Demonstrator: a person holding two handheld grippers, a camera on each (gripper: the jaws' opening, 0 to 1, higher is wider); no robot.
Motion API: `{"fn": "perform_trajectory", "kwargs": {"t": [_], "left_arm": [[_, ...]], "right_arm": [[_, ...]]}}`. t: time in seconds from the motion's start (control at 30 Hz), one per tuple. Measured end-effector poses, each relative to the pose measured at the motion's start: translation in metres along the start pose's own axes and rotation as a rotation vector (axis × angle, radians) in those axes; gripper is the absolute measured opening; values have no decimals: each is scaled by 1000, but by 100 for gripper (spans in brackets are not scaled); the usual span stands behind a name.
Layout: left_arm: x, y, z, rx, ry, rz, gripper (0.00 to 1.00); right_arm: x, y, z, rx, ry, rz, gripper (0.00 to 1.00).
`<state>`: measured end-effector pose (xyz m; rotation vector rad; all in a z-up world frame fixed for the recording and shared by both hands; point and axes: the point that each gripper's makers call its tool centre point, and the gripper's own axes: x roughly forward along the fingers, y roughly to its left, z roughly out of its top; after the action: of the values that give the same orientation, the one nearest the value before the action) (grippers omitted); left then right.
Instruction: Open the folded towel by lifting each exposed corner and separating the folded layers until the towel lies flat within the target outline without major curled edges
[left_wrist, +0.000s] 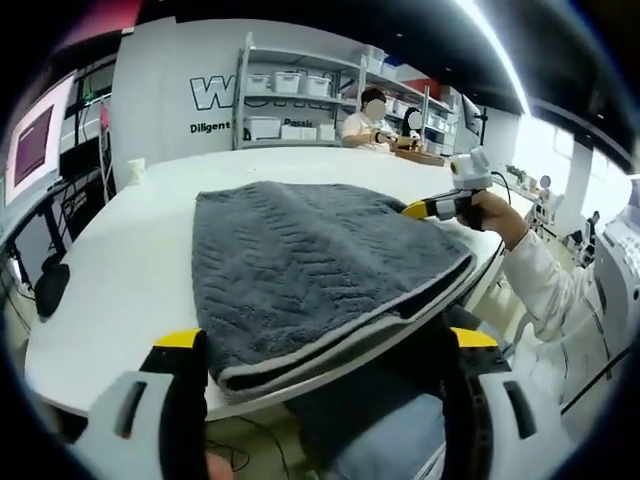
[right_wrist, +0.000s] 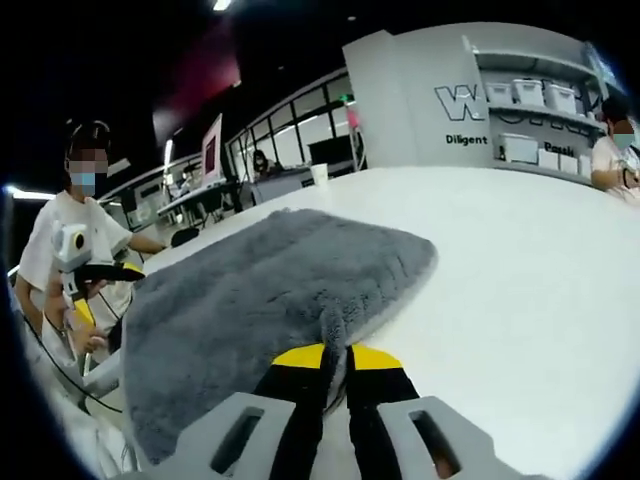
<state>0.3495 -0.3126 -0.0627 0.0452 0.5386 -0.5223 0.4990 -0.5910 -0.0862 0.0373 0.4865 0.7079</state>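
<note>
Two yellow-tipped tongs work at a white table (left_wrist: 120, 290). Left gripper (left_wrist: 325, 345), seen in its own view, stands with its jaws spread wide apart and nothing between them, held just off the near edge of the table, level with the folded border of the grey towel (left_wrist: 300, 265). The towel lies folded on the tabletop, its thick layered edge hanging slightly past the table rim toward this gripper. In the right gripper view the left gripper (right_wrist: 105, 270) shows at the far left, held in a person's hand (right_wrist: 85, 335) beside the towel's far end.

Right gripper (right_wrist: 336, 358), in its own view, has its jaws pressed together on a raised pinch of the towel (right_wrist: 260, 300) edge, the fabric standing up in a small ridge between the tips. In the left gripper view the right gripper (left_wrist: 420, 209) sits at the towel's far right corner, gripped by a hand (left_wrist: 492, 213) with a white sleeve (left_wrist: 545, 275) running down behind it.

Beyond the table stand metal shelves (left_wrist: 300, 95) with white bins, and people sit at another bench in the distance. A wall with dark lettering (right_wrist: 480, 115) rises behind. A white cup (right_wrist: 319, 173) stands on the far side of the tabletop.
</note>
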Motion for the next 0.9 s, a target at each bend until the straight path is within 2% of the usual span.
{"fn": "perform_trajectory", "kwargs": {"t": [0.33, 0.63, 0.9], "left_arm": [[1, 1, -2, -1, 11, 10, 97], [6, -3, -5, 12, 30, -6, 98], [9, -2, -3, 0, 24, -5, 98]], "right_arm": [[-17, -22, -3, -21, 12, -37, 1], [-30, -39, -6, -37, 37, -65, 1], [-46, -64, -9, -41, 57, -108, 1]]}}
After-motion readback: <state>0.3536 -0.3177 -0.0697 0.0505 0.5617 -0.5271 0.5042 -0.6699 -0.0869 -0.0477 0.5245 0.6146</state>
